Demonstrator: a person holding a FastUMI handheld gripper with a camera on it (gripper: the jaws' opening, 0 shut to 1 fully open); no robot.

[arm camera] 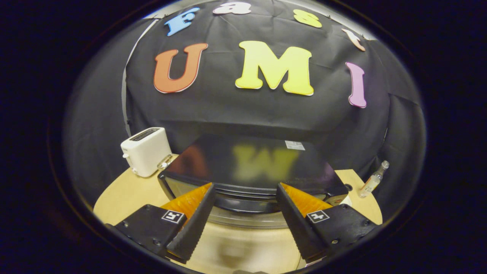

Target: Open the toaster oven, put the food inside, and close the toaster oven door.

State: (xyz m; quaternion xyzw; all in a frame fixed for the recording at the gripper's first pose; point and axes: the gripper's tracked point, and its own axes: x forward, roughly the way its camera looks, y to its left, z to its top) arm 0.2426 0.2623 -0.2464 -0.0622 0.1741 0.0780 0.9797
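Observation:
A black toaster oven [262,161] with a glossy top stands on a round wooden table [125,190], just ahead of me. Its dark door handle [247,205] runs across the top of the glass door [247,221], and both lie between my fingers. My gripper [245,186] is open, its fingertips [208,192] reaching the oven's front top edge on either side of the handle's middle. Nothing is held between them. I cannot tell whether the fingers touch the handle.
A white pop-up toaster [146,150] stands left of the oven, with a small glass item [164,163] beside it. A small clear bottle [373,179] stands at the table's right edge. Bare tabletop [243,247] lies under my fingers.

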